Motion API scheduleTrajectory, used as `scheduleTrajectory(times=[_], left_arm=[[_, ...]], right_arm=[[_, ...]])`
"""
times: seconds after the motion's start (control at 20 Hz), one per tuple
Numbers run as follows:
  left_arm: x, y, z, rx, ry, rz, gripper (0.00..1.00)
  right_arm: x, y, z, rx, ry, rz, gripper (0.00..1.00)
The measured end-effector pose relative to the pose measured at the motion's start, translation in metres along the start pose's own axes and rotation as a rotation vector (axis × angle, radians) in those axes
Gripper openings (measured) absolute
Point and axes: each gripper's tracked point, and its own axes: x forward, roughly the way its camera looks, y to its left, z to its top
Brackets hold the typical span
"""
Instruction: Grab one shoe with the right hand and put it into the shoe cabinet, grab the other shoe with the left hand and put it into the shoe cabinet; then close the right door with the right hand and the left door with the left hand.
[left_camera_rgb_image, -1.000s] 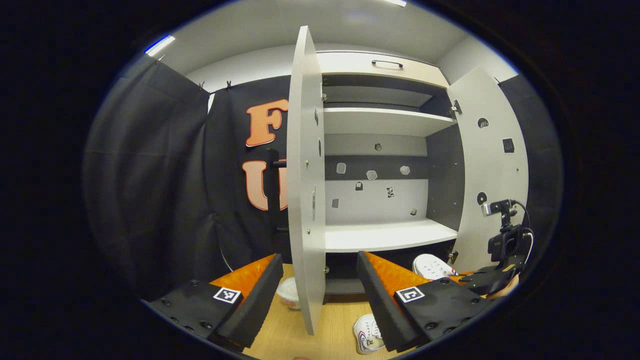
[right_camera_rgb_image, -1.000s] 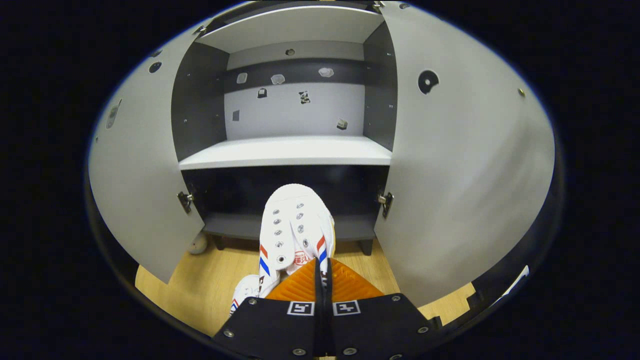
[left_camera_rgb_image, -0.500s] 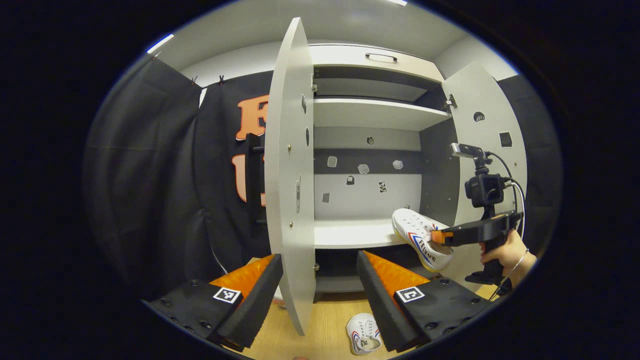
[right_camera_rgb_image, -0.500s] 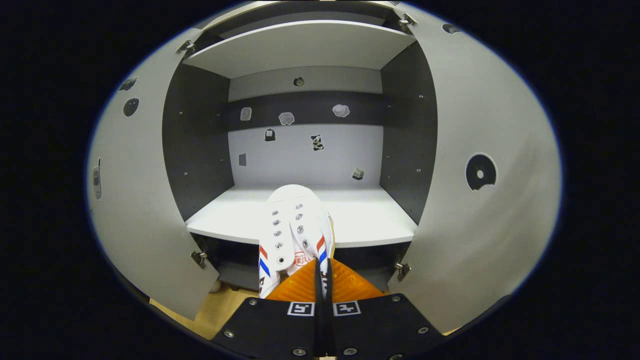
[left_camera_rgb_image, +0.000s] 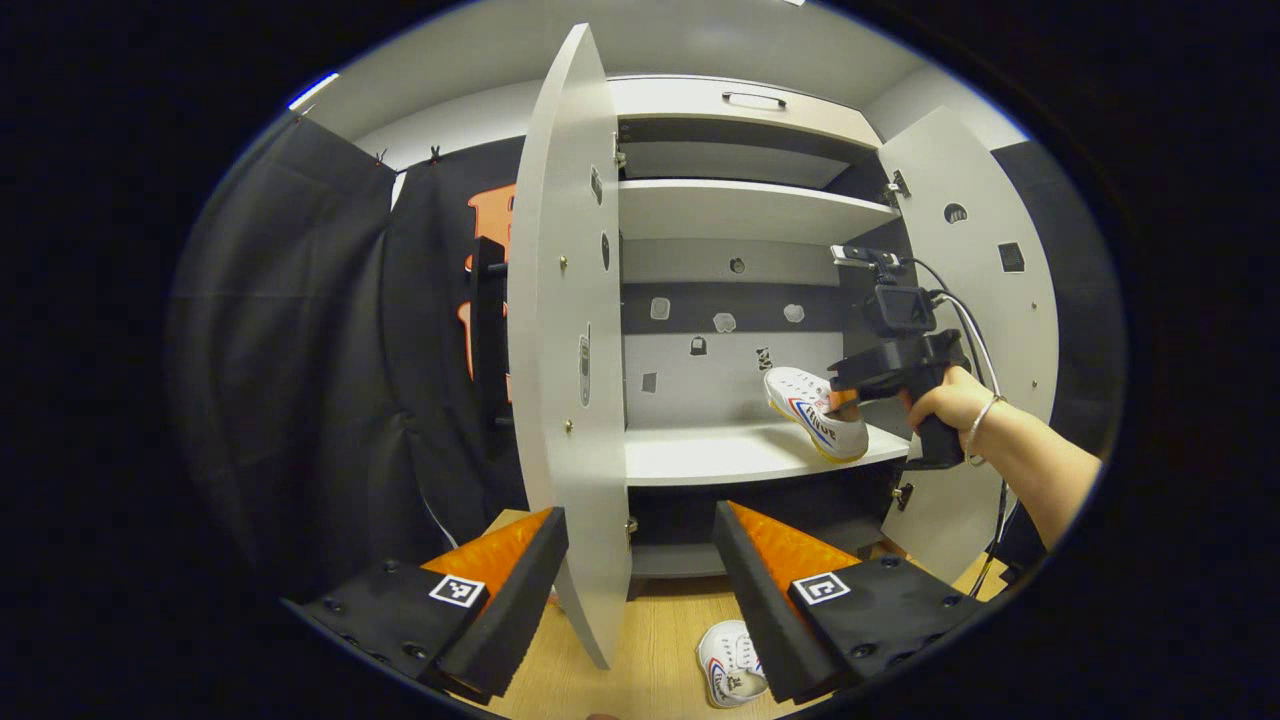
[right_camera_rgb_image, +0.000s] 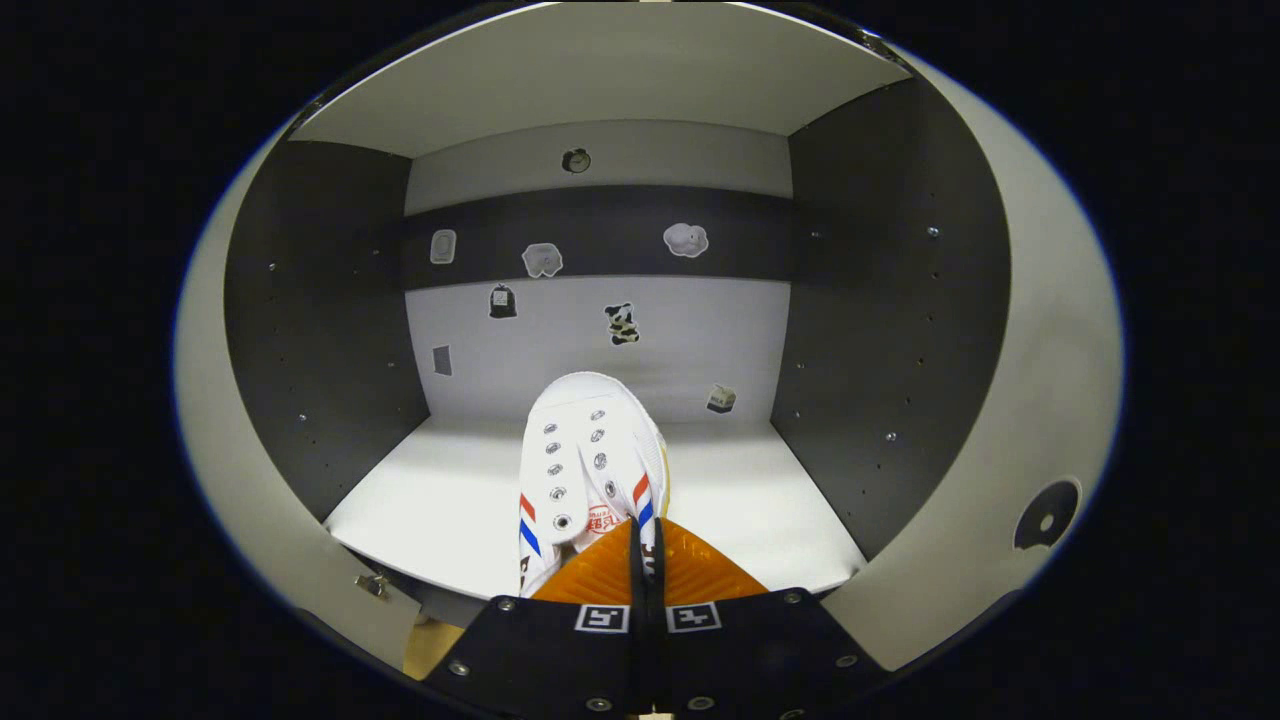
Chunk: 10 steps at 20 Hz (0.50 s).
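My right gripper (right_camera_rgb_image: 642, 530) is shut on the heel of a white shoe (right_camera_rgb_image: 588, 462) with red and blue stripes, held over the cabinet's middle shelf (right_camera_rgb_image: 730, 500). In the left gripper view that same shoe (left_camera_rgb_image: 815, 424) hangs just above the shelf (left_camera_rgb_image: 700, 452), with the right gripper (left_camera_rgb_image: 845, 402) and a hand (left_camera_rgb_image: 950, 398) behind it. A second white shoe (left_camera_rgb_image: 730, 678) lies on the wooden floor below the cabinet. My left gripper (left_camera_rgb_image: 640, 555) stands open with the edge of the left door (left_camera_rgb_image: 565, 330) between its fingers' lines, farther off.
Both cabinet doors stand open; the right door (left_camera_rgb_image: 985, 300) is behind the hand. An upper shelf (left_camera_rgb_image: 740, 205) and a drawer with a handle (left_camera_rgb_image: 755, 98) sit above. Black cloth (left_camera_rgb_image: 290, 350) hangs left of the cabinet. Small stickers (right_camera_rgb_image: 622, 322) dot the back panel.
The right gripper has carried the shoe up and forward, from below the shelf's edge to over the middle shelf inside the cabinet. My left gripper has shifted slightly, staying open.
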Motion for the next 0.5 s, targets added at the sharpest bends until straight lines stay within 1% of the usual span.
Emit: scheduleTrajectory(times=[0.2,0.35,0.45,0.5], left_arm=[[0.001,0.0,0.0,-0.012,-0.001,0.0,0.96],[0.0,0.001,0.002,-0.019,-0.005,0.006,0.96],[-0.001,0.002,0.003,-0.013,-0.009,0.013,0.96],[-0.001,0.002,0.004,-0.013,-0.012,0.015,0.96]], right_arm=[[0.039,-0.005,-0.007,0.041,0.099,0.001,0.0],[0.064,-0.017,-0.023,0.043,0.157,-0.033,0.0],[0.068,-0.021,-0.027,0.066,0.18,-0.038,0.0],[0.067,-0.022,-0.028,0.083,0.186,-0.028,0.0]])
